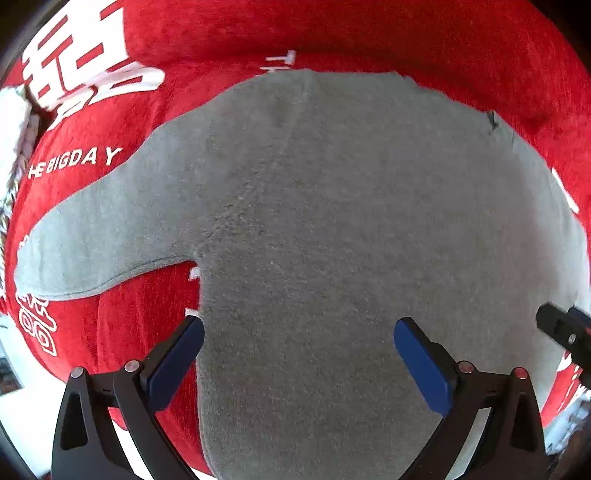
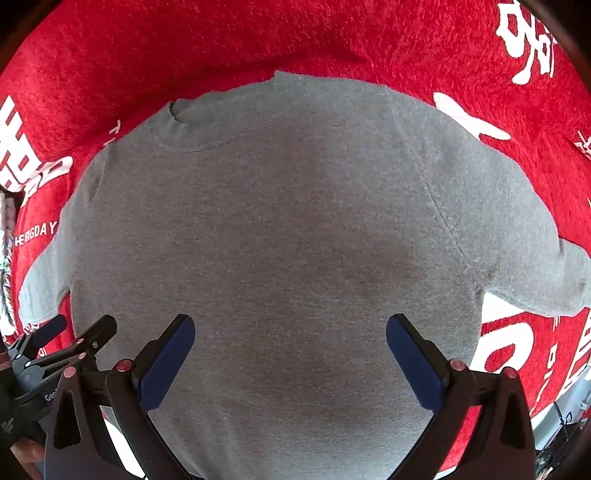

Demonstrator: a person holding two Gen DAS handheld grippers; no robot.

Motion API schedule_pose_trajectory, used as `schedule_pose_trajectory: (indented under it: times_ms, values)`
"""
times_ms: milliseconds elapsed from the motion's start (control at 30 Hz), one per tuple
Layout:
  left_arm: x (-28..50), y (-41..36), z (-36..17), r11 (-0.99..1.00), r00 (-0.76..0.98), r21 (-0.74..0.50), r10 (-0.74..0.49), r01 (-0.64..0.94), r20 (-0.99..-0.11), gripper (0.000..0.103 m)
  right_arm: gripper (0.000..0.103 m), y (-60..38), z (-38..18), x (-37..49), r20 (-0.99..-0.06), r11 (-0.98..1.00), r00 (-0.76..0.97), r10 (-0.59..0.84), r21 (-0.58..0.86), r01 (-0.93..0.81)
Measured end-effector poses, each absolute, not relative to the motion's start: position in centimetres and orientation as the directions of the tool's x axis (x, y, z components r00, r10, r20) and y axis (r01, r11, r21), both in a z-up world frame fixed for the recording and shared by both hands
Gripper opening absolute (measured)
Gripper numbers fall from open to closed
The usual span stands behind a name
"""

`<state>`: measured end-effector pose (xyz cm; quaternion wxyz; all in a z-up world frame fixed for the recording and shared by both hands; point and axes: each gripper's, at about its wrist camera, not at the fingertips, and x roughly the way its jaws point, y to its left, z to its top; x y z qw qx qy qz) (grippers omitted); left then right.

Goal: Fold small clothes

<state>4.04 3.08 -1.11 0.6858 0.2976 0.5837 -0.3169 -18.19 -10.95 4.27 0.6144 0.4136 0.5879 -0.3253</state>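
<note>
Blanket (image 2: 332,33) (red, white lettering) under grey shirt (image 2: 277,240).

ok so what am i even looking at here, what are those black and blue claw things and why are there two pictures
Those claws are two hand-held grippers; a person holds one in each hand, and each carries a wide-angle camera looking out along its two fingers. One picture comes from the left gripper, the other from the right gripper. Both are open and hold nothing. Under them a small grey shirt lies spread flat on a red blanket with white lettering, both sleeves out to the sides. In the right view you see its neckline at the far end, and the left gripper peeks in at the picture's lower left. The bulging look is only lens distortion.
</note>
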Motion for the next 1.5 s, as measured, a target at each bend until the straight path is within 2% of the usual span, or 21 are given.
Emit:
schedule_pose_trajectory:
  times_ms: [300,567,733,833,1000,1067,1167,1200,1233,1333,1500]
  values:
    - [11.4,10.3,0.2,0.764,0.141,-0.106,-0.250,0.636,-0.958,0.103,0.103,-8.9,4.8,-14.8,-0.991,0.497,0.081,0.109,0.125,0.858]
    - [20.7,22.1,-3.1,0.905,0.112,-0.263,-0.315,0.333,-0.943,0.103,0.103,-7.4,4.7,-11.4,-0.989,0.562,0.082,0.121,0.137,0.816]
    - [22.5,24.2,-4.6,0.856,0.025,-0.437,-0.461,0.275,-0.887,0.103,0.103,-6.7,3.5,-9.6,-0.992,0.581,0.042,0.123,0.106,0.807]
    - [23.6,24.4,-4.5,0.825,0.037,-0.485,-0.516,0.291,-0.856,0.103,0.103,-6.1,3.5,-8.4,-0.993,0.607,0.028,0.115,0.093,0.789]
    - [26.7,27.6,-2.5,0.844,0.163,-0.464,-0.515,0.268,-0.842,0.103,0.103,-5.4,3.7,-6.3,-0.996,0.642,0.022,0.091,0.076,0.763]
    - [28.0,30.6,-1.6,0.868,0.220,-0.432,-0.484,0.246,-0.847,0.096,0.103,-5.4,4.0,-6.0,-0.996,0.646,0.027,0.086,0.077,0.759]
    - [29.6,33.4,-1.7,0.894,0.239,-0.397,-0.439,0.207,-0.866,0.058,0.103,-5.4,4.3,-5.6,-0.995,0.643,0.039,0.091,0.088,0.760]
    - [30.0,34.4,-1.8,0.903,0.247,-0.382,-0.422,0.198,-0.872,0.027,0.103,-5.4,4.3,-5.7,-0.995,0.642,0.043,0.095,0.094,0.761]
    - [30.4,35.1,-1.9,0.910,0.248,-0.361,-0.405,0.204,-0.880,0.006,0.103,-5.3,4.4,-5.8,-0.994,0.640,0.044,0.103,0.100,0.762]
    - [30.9,36.6,-1.3,0.898,0.226,-0.378,-0.425,0.225,-0.877,0.006,0.103,-4.9,4.4,-5.8,-0.992,0.637,0.062,0.113,0.120,0.762]
    - [27.7,33.2,4.2,0.850,0.280,-0.331,-0.463,0.411,-0.841,0.006,0.103,-4.9,5.3,-7.2,-0.987,0.625,0.115,0.115,0.162,0.764]
